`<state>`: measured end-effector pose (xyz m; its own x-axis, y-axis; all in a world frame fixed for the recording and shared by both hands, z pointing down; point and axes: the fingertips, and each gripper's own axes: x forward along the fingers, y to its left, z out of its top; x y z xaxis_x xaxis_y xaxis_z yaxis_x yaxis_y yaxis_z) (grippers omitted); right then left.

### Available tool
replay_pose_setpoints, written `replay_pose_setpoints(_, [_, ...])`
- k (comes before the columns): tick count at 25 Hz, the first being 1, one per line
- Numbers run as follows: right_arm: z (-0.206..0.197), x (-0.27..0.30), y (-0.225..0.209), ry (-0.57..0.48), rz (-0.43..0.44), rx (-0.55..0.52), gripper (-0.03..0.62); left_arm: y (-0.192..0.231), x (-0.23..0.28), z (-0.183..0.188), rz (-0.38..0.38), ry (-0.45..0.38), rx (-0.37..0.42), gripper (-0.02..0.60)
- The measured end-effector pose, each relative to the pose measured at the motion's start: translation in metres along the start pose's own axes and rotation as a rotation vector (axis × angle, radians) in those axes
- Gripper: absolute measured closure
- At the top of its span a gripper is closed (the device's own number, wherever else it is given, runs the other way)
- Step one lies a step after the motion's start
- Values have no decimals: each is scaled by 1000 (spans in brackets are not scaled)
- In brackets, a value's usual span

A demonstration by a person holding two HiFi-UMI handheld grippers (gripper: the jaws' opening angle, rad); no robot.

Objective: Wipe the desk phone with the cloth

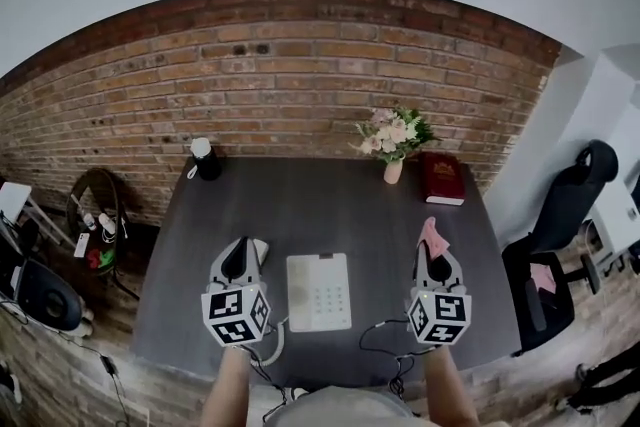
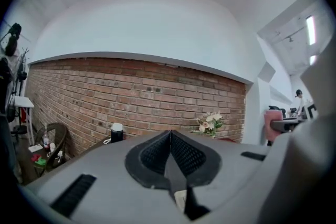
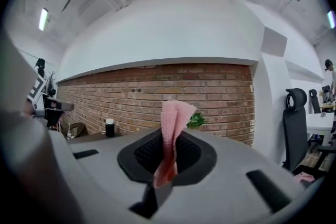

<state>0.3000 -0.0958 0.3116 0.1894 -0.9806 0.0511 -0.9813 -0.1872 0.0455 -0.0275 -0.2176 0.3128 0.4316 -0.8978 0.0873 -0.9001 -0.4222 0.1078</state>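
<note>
The white desk phone [image 1: 318,291] lies flat on the dark grey table [image 1: 330,205], near its front edge, between my two grippers. My right gripper [image 1: 433,257] hovers to the right of the phone, shut on a pink cloth [image 1: 432,235]. In the right gripper view the folded cloth [image 3: 173,123] sticks up out of the shut right gripper [image 3: 170,139]. My left gripper [image 1: 238,260] is just left of the phone, with its jaws pressed together and nothing between them [image 2: 169,139]. A white piece [image 1: 260,250] shows beside its tip; what it is I cannot tell.
A vase of flowers [image 1: 392,147] and a red book [image 1: 441,178] stand at the table's back right, and a black bottle with a white cap [image 1: 205,159] at the back left. Thin cables [image 1: 385,340] trail over the front edge. A black office chair [image 1: 560,225] stands to the right.
</note>
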Motion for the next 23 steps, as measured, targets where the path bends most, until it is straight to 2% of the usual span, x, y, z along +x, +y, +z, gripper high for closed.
replay_pose_setpoints(23, [-7,3,1,44,6,61,574,-6,0,-6,-8,34,17,577])
